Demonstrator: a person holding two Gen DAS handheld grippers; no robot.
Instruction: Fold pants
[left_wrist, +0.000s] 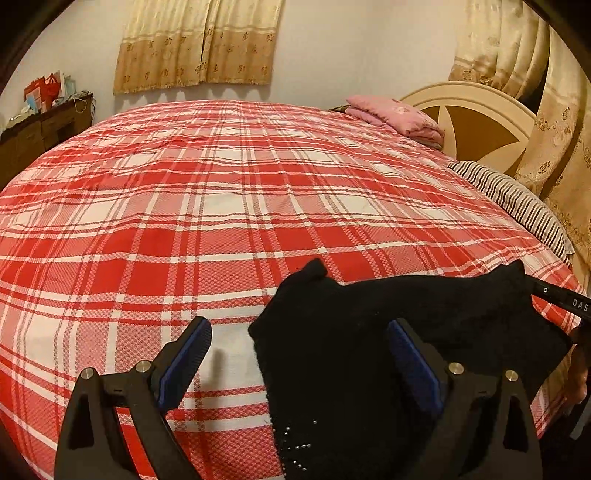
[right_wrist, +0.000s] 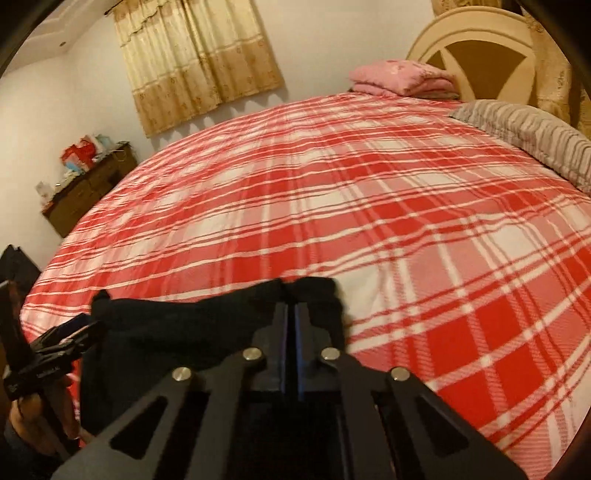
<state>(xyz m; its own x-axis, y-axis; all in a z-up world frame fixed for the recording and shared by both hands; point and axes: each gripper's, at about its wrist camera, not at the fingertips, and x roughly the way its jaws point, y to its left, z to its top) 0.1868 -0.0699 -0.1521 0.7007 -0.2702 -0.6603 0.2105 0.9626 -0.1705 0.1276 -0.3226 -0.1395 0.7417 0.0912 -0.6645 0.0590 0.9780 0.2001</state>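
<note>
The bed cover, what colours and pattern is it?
The checked cloth bed cover is red and white plaid, clearest in the left wrist view.

One pants (left_wrist: 369, 350), two tools (left_wrist: 299, 354) (right_wrist: 291, 321), two curtains (left_wrist: 195, 44) (left_wrist: 535, 92).

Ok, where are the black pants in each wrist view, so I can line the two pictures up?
Left wrist: black pants at bottom centre-right, lying on the plaid bedspread.
Right wrist: black pants at bottom left of centre, under the right gripper.
Shared landmark: the pink folded blanket by the headboard.
</note>
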